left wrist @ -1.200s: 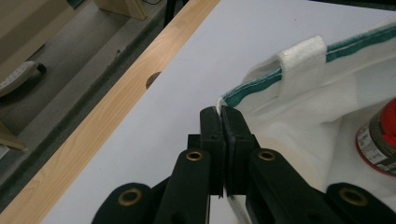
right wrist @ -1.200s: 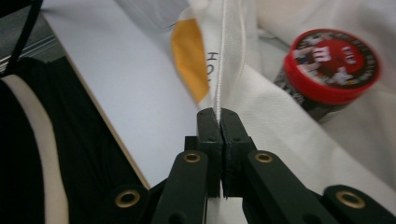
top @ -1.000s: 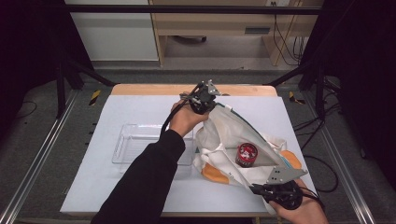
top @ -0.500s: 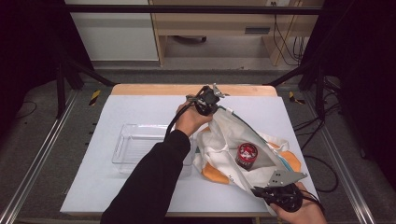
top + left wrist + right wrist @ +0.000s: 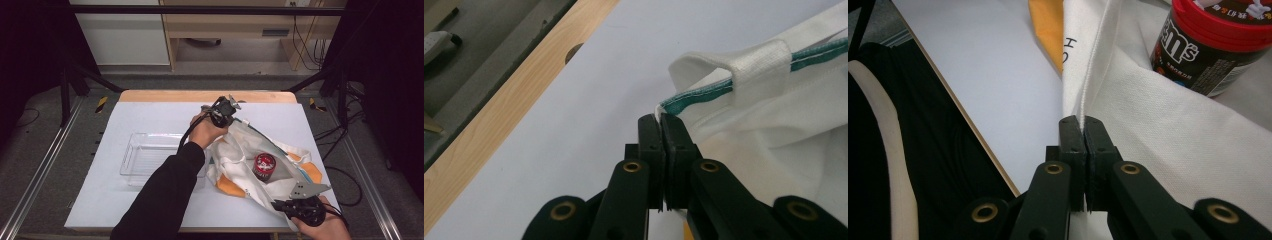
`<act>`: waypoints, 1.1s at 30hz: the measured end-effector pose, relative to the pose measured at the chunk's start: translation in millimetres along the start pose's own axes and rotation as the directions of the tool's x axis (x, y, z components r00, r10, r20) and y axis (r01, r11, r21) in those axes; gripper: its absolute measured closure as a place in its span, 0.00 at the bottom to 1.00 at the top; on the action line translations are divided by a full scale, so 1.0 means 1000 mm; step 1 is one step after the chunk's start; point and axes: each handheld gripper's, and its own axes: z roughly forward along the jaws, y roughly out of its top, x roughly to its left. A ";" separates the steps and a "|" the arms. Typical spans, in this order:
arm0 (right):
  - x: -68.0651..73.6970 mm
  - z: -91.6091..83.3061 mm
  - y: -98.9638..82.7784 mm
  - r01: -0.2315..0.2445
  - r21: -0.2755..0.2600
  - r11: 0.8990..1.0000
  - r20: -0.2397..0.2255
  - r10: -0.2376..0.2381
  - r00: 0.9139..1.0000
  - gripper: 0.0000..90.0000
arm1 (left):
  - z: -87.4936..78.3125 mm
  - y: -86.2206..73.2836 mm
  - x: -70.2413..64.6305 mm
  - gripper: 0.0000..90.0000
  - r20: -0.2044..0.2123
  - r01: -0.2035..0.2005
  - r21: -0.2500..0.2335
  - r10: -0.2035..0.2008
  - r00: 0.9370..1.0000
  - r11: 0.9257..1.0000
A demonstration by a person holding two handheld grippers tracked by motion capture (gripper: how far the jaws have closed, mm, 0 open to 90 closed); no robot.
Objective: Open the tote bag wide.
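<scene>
**Bag pinched at two edges**

Cloth is what we hold at both ends. Our left gripper [image 5: 226, 108] has its jaws clamped together on the green-trimmed rim of the white bag [image 5: 240, 155], near the far edge of the table [image 5: 150, 112], just beside one of the bag's handle loops [image 5: 744, 62]. Our right gripper [image 5: 280, 204] is clamped on a seam of the same bag at the near right corner of the table. Between them the bag lies spread open, and a red-lidded candy jar [image 5: 264, 166] stands upright on the cloth. A clear plastic tray [image 5: 145, 157] sits just left of the bag.
</scene>
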 end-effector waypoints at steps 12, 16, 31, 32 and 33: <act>0.005 -0.014 0.013 0.023 -0.042 0.999 0.012 -0.023 1.000 0.75 | -0.033 -0.004 -0.009 0.67 -0.060 0.006 -0.106 -0.013 0.998 0.994; 0.008 -0.027 0.025 0.031 -0.066 0.997 0.040 -0.028 0.999 0.63 | -0.059 -0.007 -0.017 0.60 -0.065 -0.008 -0.164 -0.003 0.998 0.986; -0.011 -0.067 0.084 0.080 -0.153 0.985 0.217 -0.046 0.975 0.54 | -0.106 -0.047 -0.080 0.53 0.012 -0.060 -0.223 0.064 0.998 0.973; -0.014 -0.069 0.086 0.081 -0.158 0.984 0.236 -0.042 0.971 0.55 | -0.106 -0.049 -0.085 0.52 0.019 -0.061 -0.228 0.067 0.998 0.972; -0.018 -0.070 0.088 0.079 -0.160 0.984 0.257 -0.036 0.966 0.56 | -0.105 -0.051 -0.090 0.52 0.019 -0.068 -0.231 0.074 0.997 0.971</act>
